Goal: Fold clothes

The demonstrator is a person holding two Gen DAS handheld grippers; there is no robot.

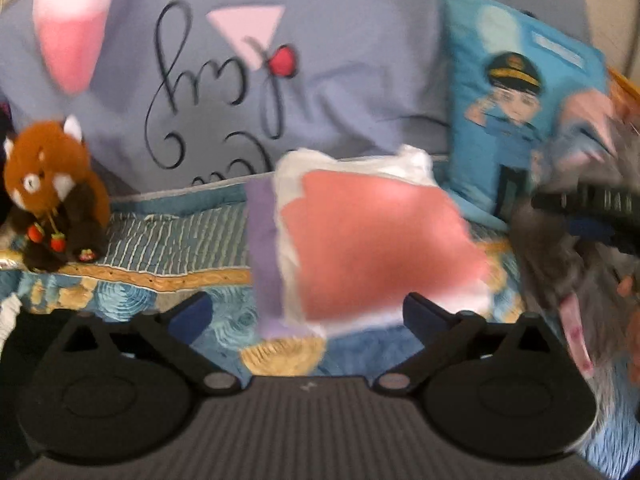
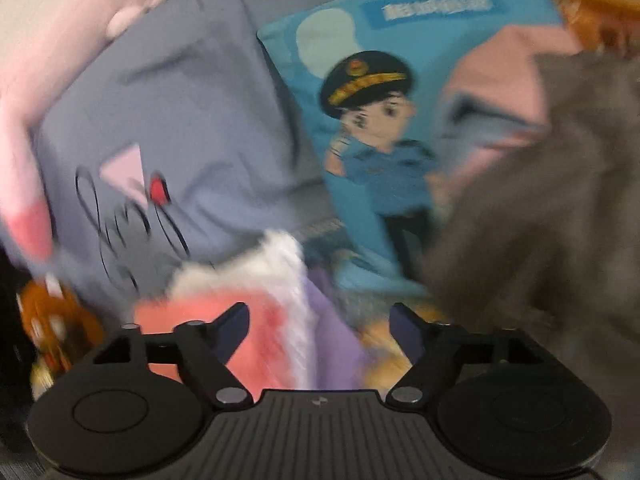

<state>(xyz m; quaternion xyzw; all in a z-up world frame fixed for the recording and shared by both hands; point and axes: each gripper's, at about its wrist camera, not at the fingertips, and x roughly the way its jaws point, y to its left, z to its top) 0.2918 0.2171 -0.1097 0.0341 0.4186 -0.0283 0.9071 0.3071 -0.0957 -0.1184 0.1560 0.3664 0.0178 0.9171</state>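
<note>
Ahead of both tools stands the big grey-blue pillow (image 1: 320, 80) with its script lettering, and beside it, toward our right, the blue pillow (image 2: 380, 120) with a cartoon officer. Below them runs the bed (image 1: 168, 240) with its striped and swirled blue quilt. Just in front of the left tool (image 1: 306, 312) lies a folded stack of clothes (image 1: 368, 236), coral on top with white and lilac edges. Off to the right of both tools a grey garment (image 2: 540, 200) hangs loose and blurred; we cannot tell what carries it. A red-panda plush (image 1: 48, 192) sits far left.

The left tool is spread wide and empty, and so is the right tool (image 2: 320, 328).

We judge the grey garment is next. We should lay it flat on the quilt beside the stack, pinch matching corners, and fold along a straight line.
</note>
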